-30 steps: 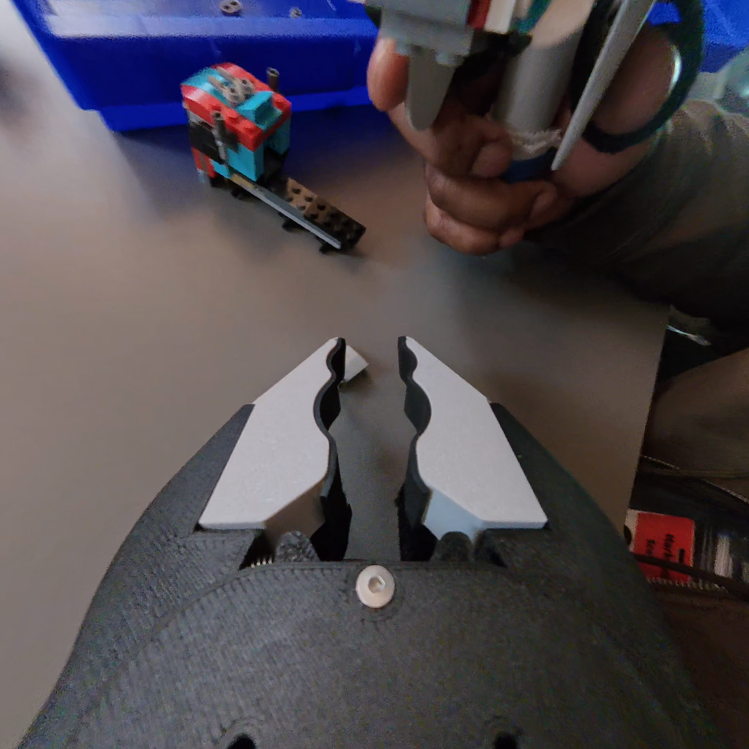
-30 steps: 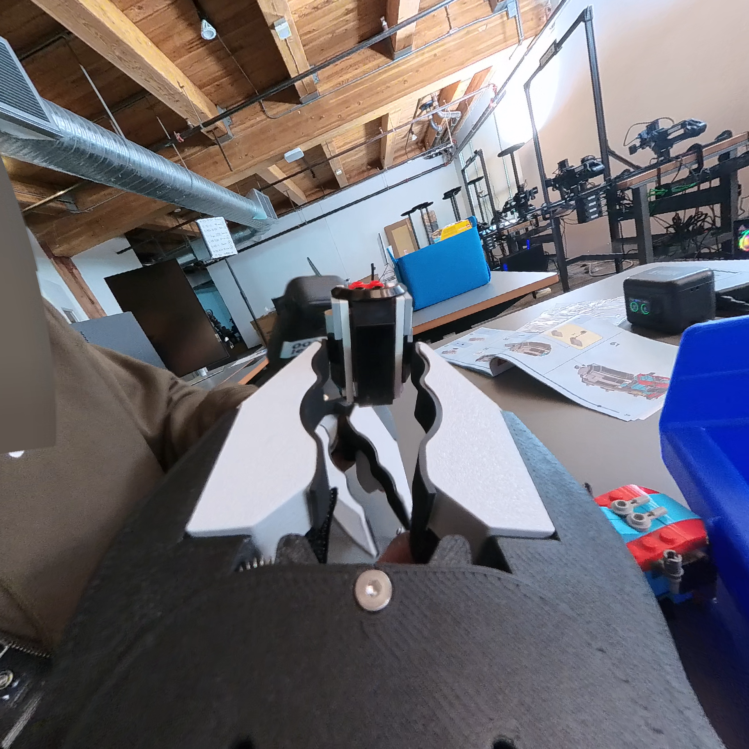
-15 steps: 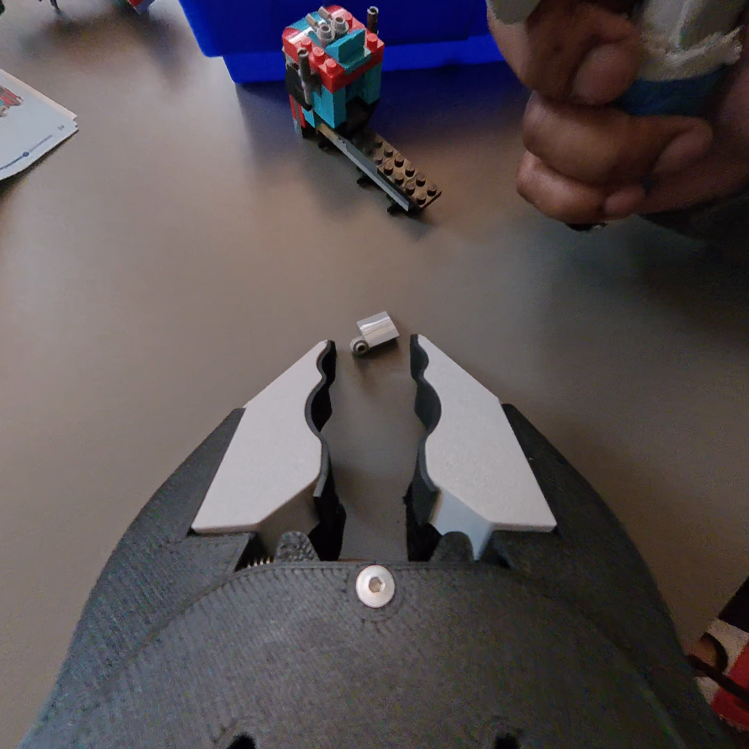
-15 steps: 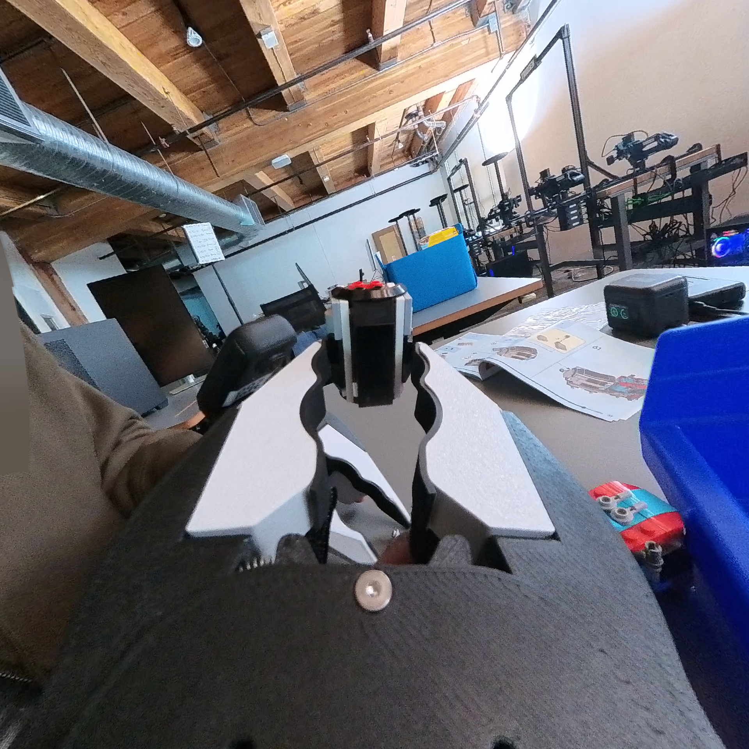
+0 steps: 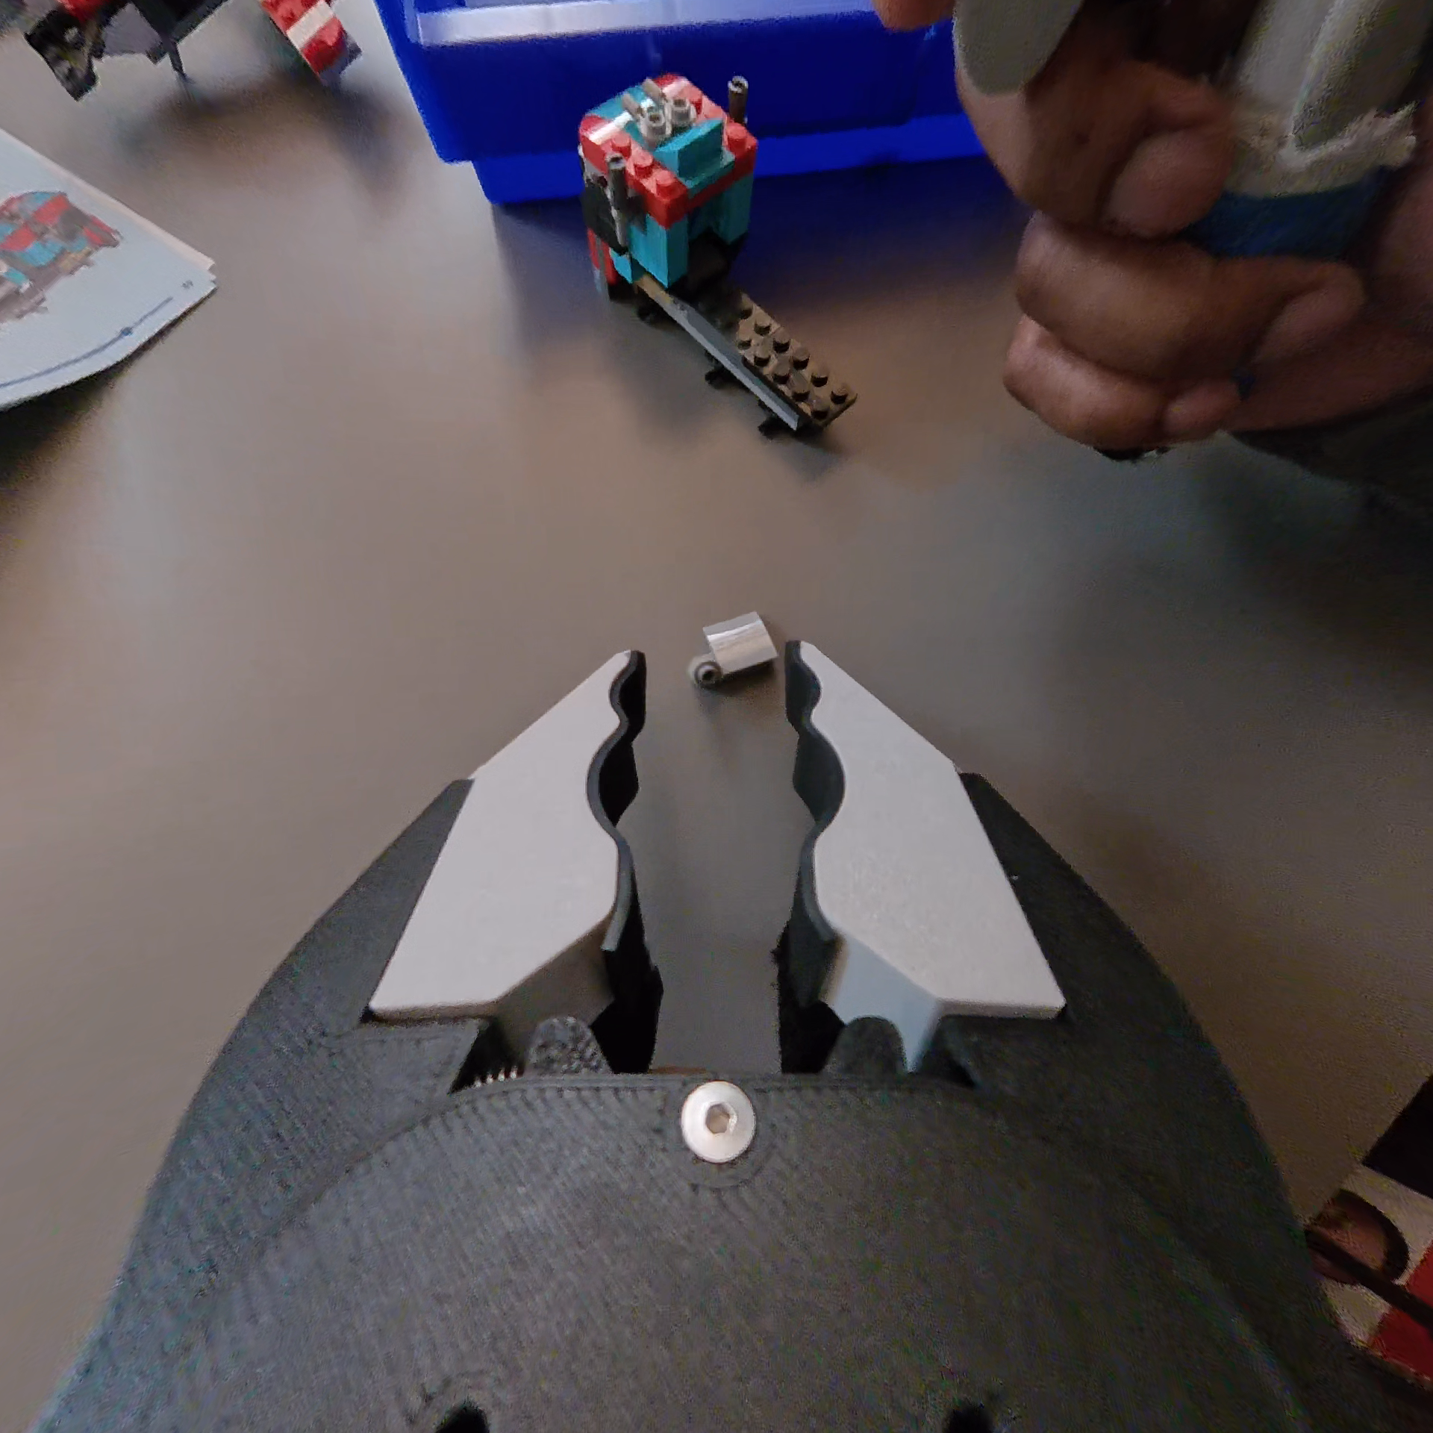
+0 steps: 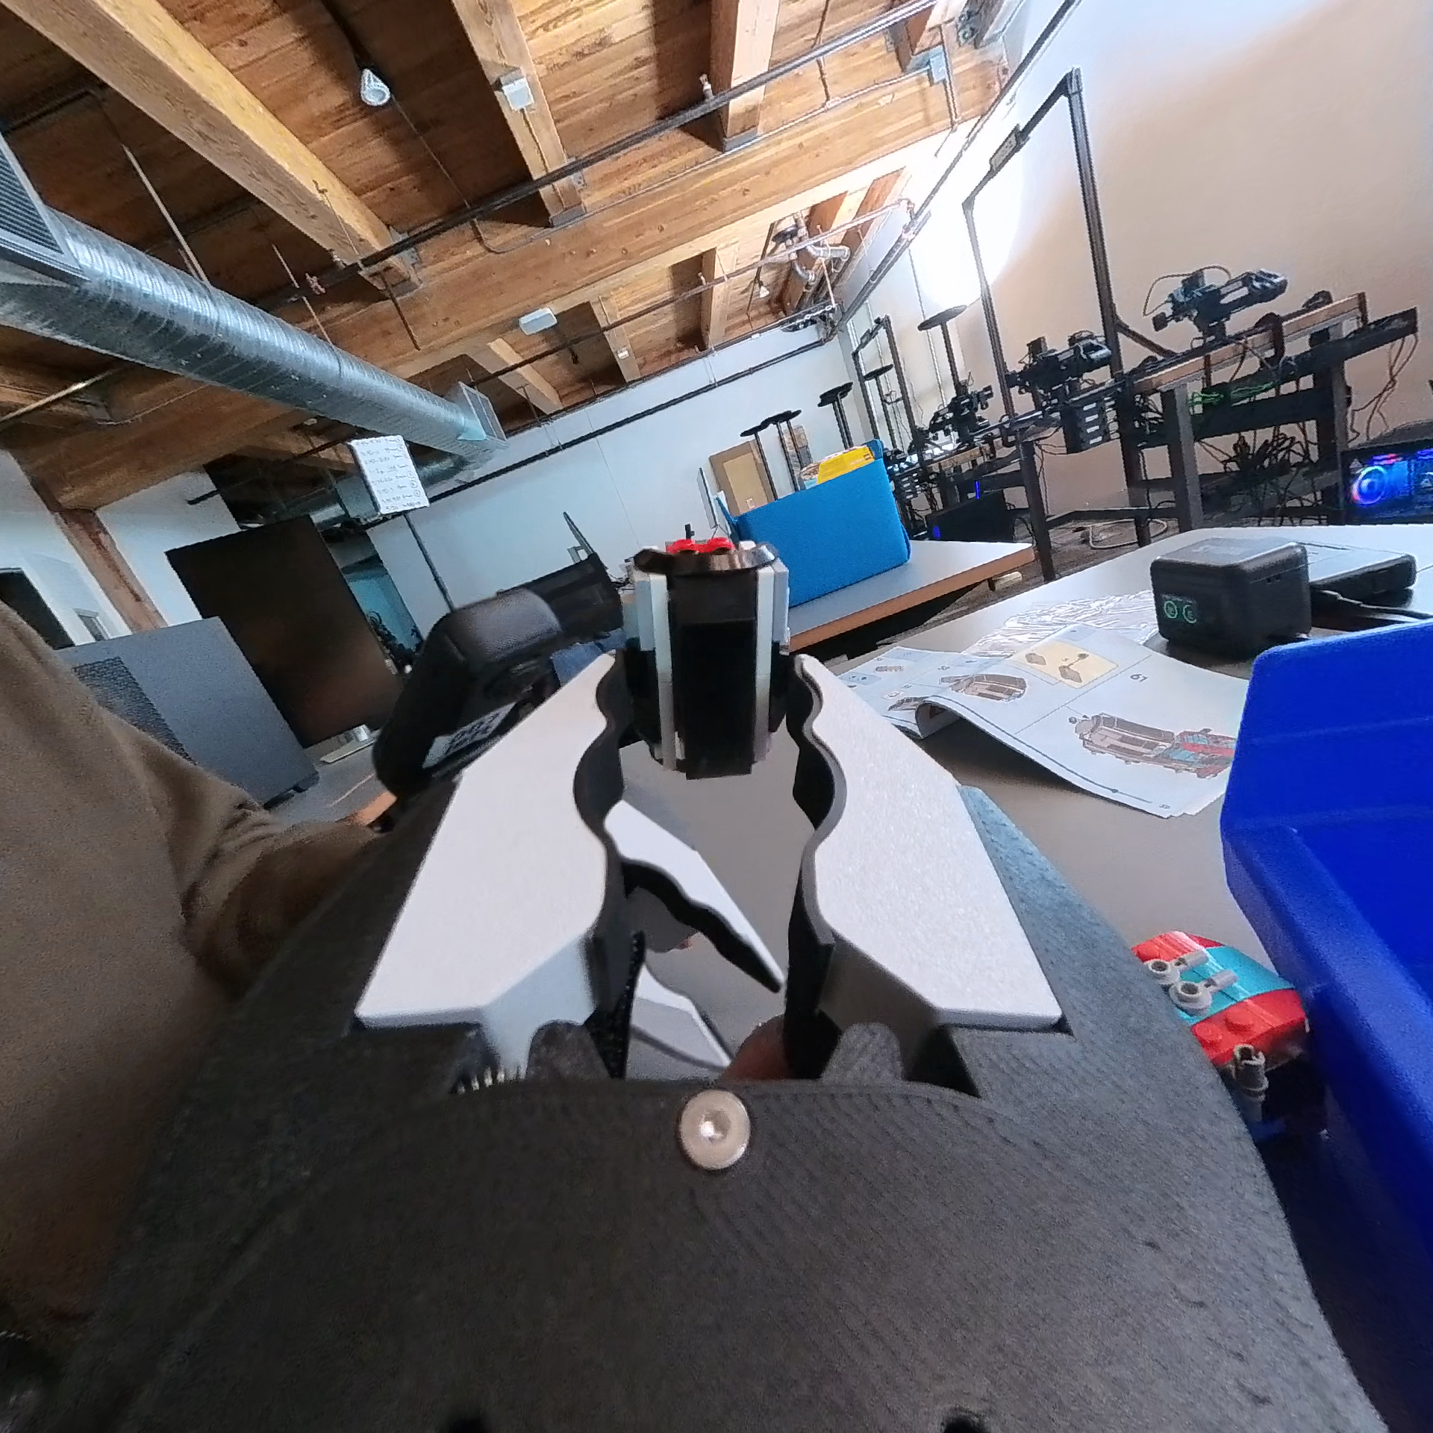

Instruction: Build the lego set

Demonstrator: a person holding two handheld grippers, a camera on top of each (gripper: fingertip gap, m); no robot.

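A smooth grey-brown table carries the scene, under a wood-beamed ceiling with a silver duct in a room of other benches.

In the left wrist view, the left gripper fills the lower half of the frame, its jaws parted with nothing between the pads. Just past the tips, a little above frame centre, lies a small light grey brick piece on the table. It sits nearer the right-hand fingertip, with a gap showing on both sides, and a small round stud end points toward the left-hand tip. Its longer side runs roughly across the opening, slightly tilted, so the piece lies straight ahead of the jaws and a touch right of their centre line.

Farther up, at upper centre, stands a red and teal brick build with a black studded plate trailing from its base toward the lower right. Behind it is a blue bin. An instruction booklet lies at the left edge. At upper right a hand grips a handle.

In the right wrist view the right gripper, raised and tilted toward the ceiling, is clamped on a black and white brick assembly with red studs on top, both pads pressed to its sides. Of the two, the left gripper is far nearer the grey piece.
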